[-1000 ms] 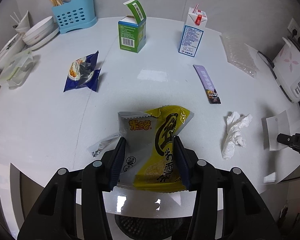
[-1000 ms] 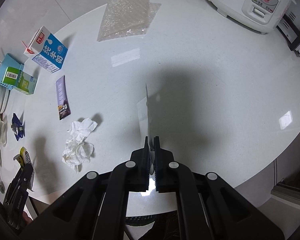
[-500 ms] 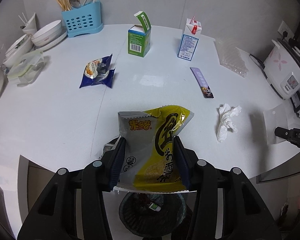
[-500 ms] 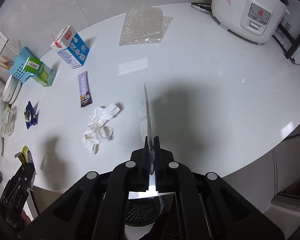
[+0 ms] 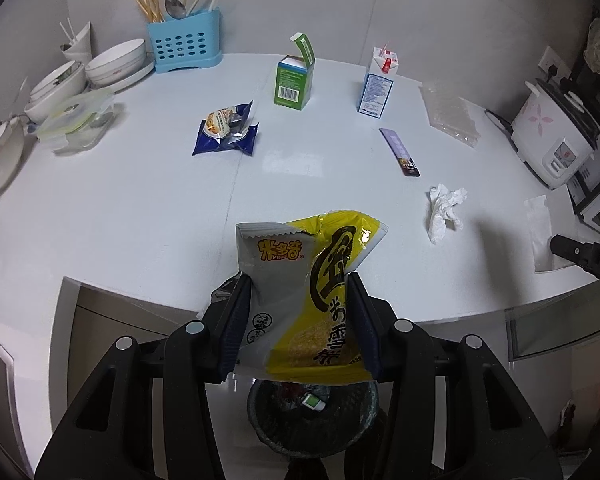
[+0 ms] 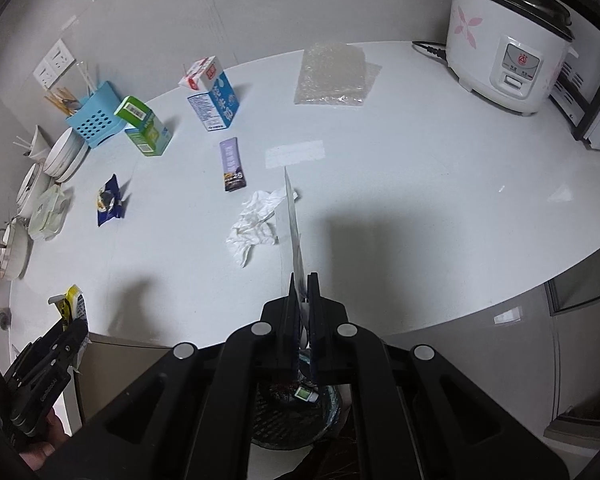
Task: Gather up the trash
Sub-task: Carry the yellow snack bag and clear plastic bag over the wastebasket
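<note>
White counter (image 5: pixel 120 216): crumpled tissue (image 5: pixel 443 211), purple sachet (image 5: pixel 400 152), cartons.

Left gripper (image 5: pixel 300 312) is clamped on the yellow snack wrapper (image 5: pixel 312 280), held above the black bin (image 5: pixel 312 428), off the table's near edge. Right gripper (image 6: pixel 305 300) pinches a thin white sheet (image 6: pixel 293 224) edge-on, also above that bin.

Both wrist views: above bin (image 5: pixel 312 420), facing table (image 6: pixel 420 208).
</note>
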`<action>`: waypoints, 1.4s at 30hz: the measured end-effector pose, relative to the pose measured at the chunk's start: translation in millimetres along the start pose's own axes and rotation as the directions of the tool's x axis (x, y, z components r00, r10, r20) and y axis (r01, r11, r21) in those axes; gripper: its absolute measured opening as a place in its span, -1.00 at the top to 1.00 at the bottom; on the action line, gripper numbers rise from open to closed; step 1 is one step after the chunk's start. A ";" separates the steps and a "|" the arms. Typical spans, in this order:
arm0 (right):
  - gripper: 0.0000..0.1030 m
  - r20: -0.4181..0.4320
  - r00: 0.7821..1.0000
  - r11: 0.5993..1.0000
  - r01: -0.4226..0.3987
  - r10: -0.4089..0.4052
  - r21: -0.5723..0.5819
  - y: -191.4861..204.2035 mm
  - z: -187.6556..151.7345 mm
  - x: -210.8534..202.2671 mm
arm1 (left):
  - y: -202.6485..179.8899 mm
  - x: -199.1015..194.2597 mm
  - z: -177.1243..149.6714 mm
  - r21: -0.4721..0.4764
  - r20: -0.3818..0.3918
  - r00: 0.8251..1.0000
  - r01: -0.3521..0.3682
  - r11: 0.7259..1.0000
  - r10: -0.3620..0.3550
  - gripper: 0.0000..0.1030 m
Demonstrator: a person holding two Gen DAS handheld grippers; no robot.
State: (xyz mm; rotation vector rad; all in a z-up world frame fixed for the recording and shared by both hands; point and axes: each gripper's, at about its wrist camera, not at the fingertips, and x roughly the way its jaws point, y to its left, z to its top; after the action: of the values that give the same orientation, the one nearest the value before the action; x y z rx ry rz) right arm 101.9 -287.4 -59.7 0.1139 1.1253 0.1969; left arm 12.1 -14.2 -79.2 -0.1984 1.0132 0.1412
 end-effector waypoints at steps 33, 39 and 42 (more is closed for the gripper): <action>0.96 -0.155 0.969 0.931 -0.228 0.190 -0.286 57.7 -159.3 57.0 | 22.6 39.3 -149.5 -0.030 -0.072 0.994 0.084 0.996 -0.086 0.09; 0.96 -0.188 0.970 0.932 -0.208 0.157 -0.297 57.7 -176.2 84.4 | 20.1 55.9 -163.9 -0.017 -0.089 0.992 0.088 0.996 -0.089 0.09; 0.96 -0.199 0.969 0.933 -0.200 0.145 -0.298 57.6 -182.5 94.6 | 18.7 65.3 -169.2 -0.017 -0.106 0.990 0.088 0.996 -0.089 0.09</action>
State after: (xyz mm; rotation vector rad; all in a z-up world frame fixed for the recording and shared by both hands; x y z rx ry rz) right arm -29.4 -212.5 -210.4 -0.0924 1.2435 0.5516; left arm -97.6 -33.3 -223.6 -0.2645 1.1082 0.0566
